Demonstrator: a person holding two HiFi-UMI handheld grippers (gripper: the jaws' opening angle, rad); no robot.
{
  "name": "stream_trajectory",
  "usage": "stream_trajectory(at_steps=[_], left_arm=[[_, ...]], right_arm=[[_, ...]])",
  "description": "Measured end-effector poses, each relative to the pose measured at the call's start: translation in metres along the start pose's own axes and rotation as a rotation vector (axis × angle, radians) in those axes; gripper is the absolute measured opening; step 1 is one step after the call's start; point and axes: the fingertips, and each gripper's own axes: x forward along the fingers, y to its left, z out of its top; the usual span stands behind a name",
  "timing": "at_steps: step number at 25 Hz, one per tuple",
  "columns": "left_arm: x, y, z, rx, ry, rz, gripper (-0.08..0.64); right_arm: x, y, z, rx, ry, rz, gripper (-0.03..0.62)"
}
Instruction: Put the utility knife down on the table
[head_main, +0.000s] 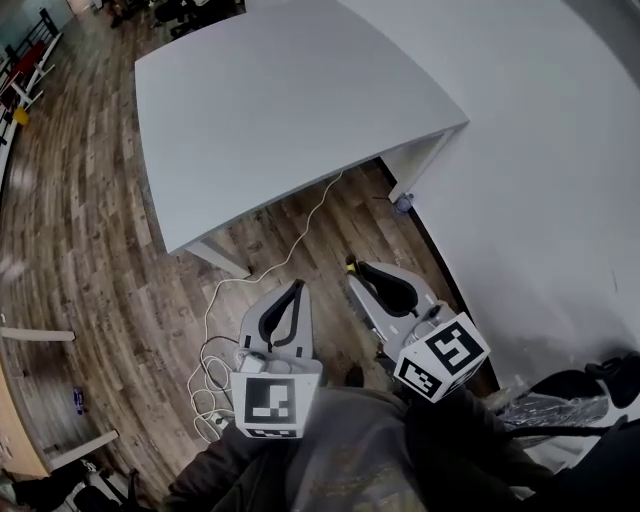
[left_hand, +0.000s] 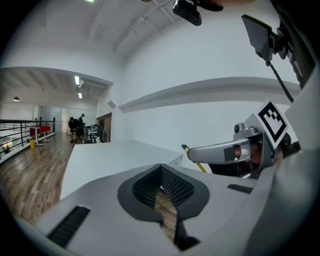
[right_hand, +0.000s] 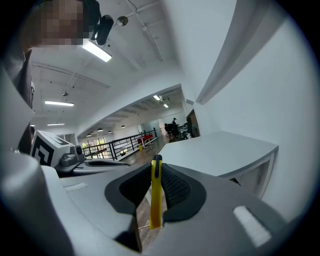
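My right gripper (head_main: 357, 268) is shut on the yellow utility knife (head_main: 351, 266), whose black-tipped end sticks out past the jaw tips. In the right gripper view the knife (right_hand: 156, 192) stands on edge between the dark pads, and the gripper (right_hand: 156, 165) points toward the white table (right_hand: 225, 150). My left gripper (head_main: 297, 287) hangs beside it, shut with nothing between its pads (left_hand: 172, 187). From the left gripper view the knife (left_hand: 193, 158) pokes out of the right gripper. Both grippers hover over the wood floor, short of the table's (head_main: 280, 110) near edge.
A white cable (head_main: 300, 235) runs across the wood floor from under the table to a tangle of cords and a power strip (head_main: 215, 400). A white wall (head_main: 540, 150) stands at the right. Dark bags (head_main: 570, 400) lie at lower right. Distant people (left_hand: 76, 125) sit past the table.
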Motion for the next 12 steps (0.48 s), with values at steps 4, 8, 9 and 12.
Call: stream_trajectory(at_steps=[4, 8, 9, 12], left_arm=[[-0.003, 0.030, 0.004, -0.012, 0.007, -0.008, 0.003], [-0.001, 0.055, 0.005, -0.041, -0.010, 0.004, 0.003], [0.000, 0.059, 0.005, -0.050, -0.025, 0.010, 0.003], [0.002, 0.068, 0.005, -0.064, -0.030, 0.008, 0.003]], right_arm=[[0.028, 0.014, 0.008, -0.014, 0.011, 0.000, 0.064], [0.047, 0.023, 0.014, -0.036, 0.027, 0.000, 0.064], [0.050, 0.024, 0.015, -0.042, 0.031, 0.001, 0.064], [0.060, 0.026, 0.018, -0.050, 0.036, -0.001, 0.064]])
